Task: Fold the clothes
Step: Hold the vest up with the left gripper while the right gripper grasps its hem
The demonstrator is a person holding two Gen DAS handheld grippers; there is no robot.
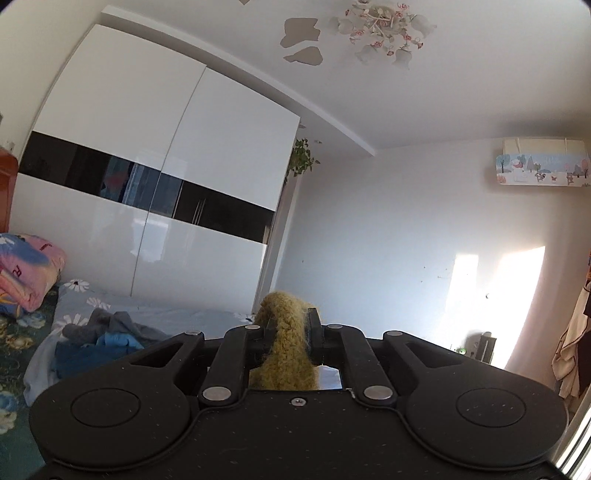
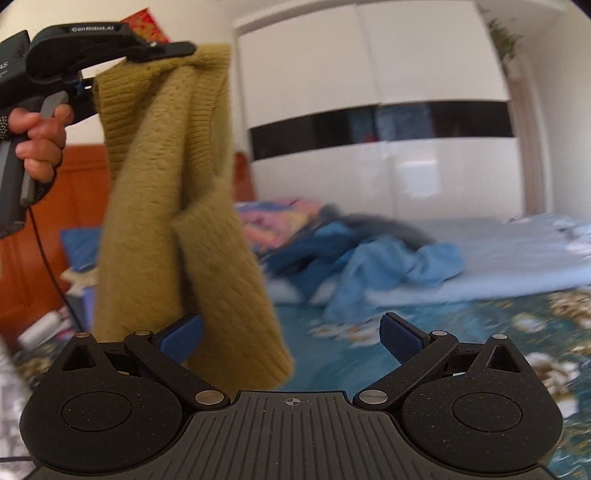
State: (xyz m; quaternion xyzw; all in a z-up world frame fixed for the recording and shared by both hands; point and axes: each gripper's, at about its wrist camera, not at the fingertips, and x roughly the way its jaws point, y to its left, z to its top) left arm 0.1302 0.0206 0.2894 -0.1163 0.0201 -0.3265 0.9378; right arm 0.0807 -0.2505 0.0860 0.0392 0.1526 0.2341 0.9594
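Above the bed (image 2: pixel 480 240), one mustard-yellow knitted sweater (image 2: pixel 177 206) hangs in the air from the left tongs (image 2: pixel 184 50), whose two fingers are pressed together on a fold of its upper edge. In the left wrist view the same tongs (image 1: pixel 290 323) pinch a tuft of the yellow knit between them. White lettering on the left tongs' black body seems to read "GenRobot.AI", though it is small. One hand (image 2: pixel 40 140) grips the handle, and a thin black cable hangs below it.

The right tongs (image 2: pixel 291 334) are spread wide, two blue pads showing, with nothing pinched; the sweater's lower part hangs in front of the left pad, and contact cannot be told.

On the bed lies one heap of clothes (image 2: pixel 369 254): blue and grey pieces, too blurred to count. One folded floral quilt (image 1: pixel 26 269) lies at the bed's head. Behind stands one white wardrobe (image 1: pixel 166 147) with a black band and two doors. One flowered ceiling lamp (image 1: pixel 380 33) hangs above, and one wall air conditioner (image 1: pixel 543 162) wears a cartoon cover.
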